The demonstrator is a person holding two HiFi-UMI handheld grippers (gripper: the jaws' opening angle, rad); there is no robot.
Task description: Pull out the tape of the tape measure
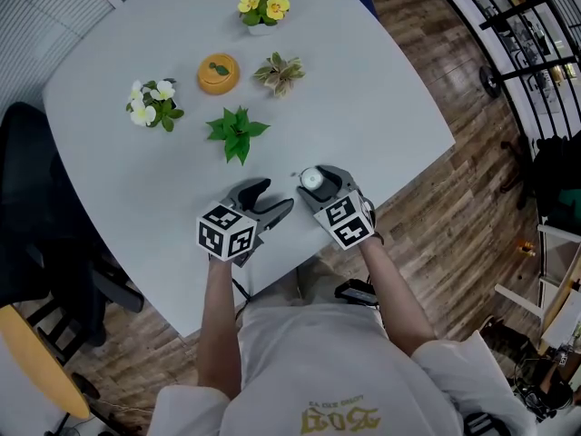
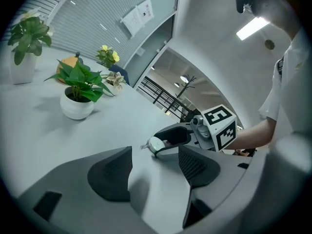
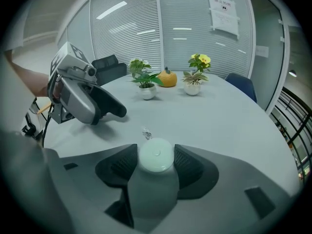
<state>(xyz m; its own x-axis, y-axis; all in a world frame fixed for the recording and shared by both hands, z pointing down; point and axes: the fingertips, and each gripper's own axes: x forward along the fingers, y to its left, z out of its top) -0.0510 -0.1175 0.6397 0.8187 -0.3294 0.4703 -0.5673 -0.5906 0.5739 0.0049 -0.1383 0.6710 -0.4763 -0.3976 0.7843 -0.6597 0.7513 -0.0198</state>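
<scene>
Head view: both forearms reach out from the bottom of the frame over the white worktop (image 1: pixel 381 89). The left gripper (image 1: pixel 272 198) sits released, nothing between its jaws. The right gripper (image 1: pixel 318 185) tilts steeply down, grasping the round white tape measure (image 1: pixel 312 179) at frame centre. The yellow shirt print is upside down and unreadable.

Left gripper view: its jaws stand apart over bare worktop.

Right gripper view: both pads (image 3: pixel 189 164) touch the tape measure (image 3: pixel 156 155), and its small tab (image 3: pixel 146 132) pokes forward. The wall notice (image 3: pixel 223 9) is too small to read.
</scene>
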